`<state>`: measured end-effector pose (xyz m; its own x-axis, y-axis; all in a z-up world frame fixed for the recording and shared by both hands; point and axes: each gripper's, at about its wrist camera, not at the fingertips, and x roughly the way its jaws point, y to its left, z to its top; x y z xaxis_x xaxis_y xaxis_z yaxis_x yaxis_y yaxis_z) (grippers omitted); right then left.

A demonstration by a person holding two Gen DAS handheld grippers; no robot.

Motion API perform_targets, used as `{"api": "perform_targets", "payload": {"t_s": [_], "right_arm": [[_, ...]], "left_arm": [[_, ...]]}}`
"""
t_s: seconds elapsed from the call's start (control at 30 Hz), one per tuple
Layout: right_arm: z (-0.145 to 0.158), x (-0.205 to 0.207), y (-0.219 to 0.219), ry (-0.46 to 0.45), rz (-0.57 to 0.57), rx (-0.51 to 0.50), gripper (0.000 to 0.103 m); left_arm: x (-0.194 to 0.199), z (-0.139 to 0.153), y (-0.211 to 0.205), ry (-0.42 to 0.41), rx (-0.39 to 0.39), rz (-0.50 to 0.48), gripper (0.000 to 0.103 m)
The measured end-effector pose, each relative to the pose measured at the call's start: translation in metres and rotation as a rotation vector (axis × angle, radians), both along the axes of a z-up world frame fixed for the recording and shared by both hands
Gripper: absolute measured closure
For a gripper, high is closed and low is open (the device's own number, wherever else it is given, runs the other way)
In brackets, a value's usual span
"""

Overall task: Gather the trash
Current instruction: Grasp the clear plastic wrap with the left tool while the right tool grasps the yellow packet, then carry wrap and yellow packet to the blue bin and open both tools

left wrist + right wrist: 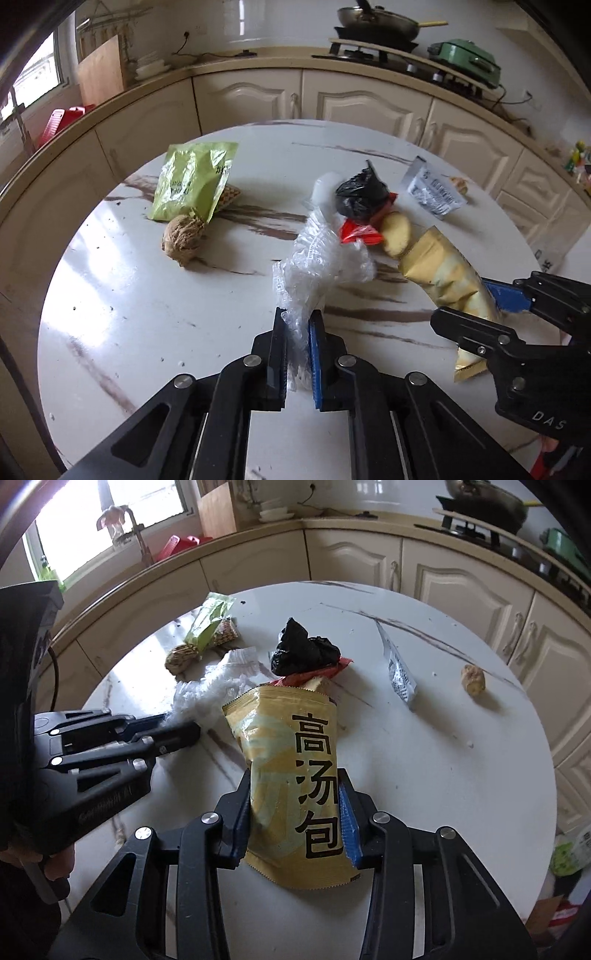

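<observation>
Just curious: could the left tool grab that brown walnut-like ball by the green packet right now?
Probably not yet: the left tool is shut on clear plastic wrap. The table toward the ball looks bare.

The table point(147, 314) was white marble with brown streaks. On it lay a yellow packet point(295, 775) printed with black characters, a clear crinkled wrapper point(317, 254), a black bag point(364, 195), a red wrapper point(358, 233) and a green packet point(192, 181).
</observation>
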<state>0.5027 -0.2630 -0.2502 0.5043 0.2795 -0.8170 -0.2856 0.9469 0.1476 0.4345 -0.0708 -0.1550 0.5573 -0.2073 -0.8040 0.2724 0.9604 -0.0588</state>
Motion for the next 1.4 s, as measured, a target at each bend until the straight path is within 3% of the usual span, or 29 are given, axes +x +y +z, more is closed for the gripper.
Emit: {"api": "perform_targets", "payload": {"t_s": [0.27,0.5,0.67,0.93,1.17,1.4], "right_arm": [[0.043,-0.036,-0.005,-0.077,-0.003,0.039,0.065],[0.095,-0.098,-0.027,-0.194,-0.034,0.064,0.065],[0.132,-0.157,-0.057,-0.294,-0.077,0.084,0.065],[0.169,-0.236,-0.124,-0.403,-0.182,0.102,0.065],[0.152,-0.273,-0.207,-0.385,-0.325,0.097,0.065],[0.091,-0.285,-0.300,-0.275,-0.477,0.119,0.065]], "left_arm": [[-0.049,0.043,0.008,-0.107,-0.054,0.011,0.097],[-0.130,0.088,0.002,-0.268,-0.062,0.015,0.097],[-0.192,0.112,-0.024,-0.378,-0.034,-0.010,0.097],[-0.259,0.125,-0.087,-0.467,-0.020,-0.101,0.097],[-0.278,0.105,-0.171,-0.450,0.013,-0.243,0.097],[-0.263,0.060,-0.263,-0.336,0.050,-0.387,0.097]]}}
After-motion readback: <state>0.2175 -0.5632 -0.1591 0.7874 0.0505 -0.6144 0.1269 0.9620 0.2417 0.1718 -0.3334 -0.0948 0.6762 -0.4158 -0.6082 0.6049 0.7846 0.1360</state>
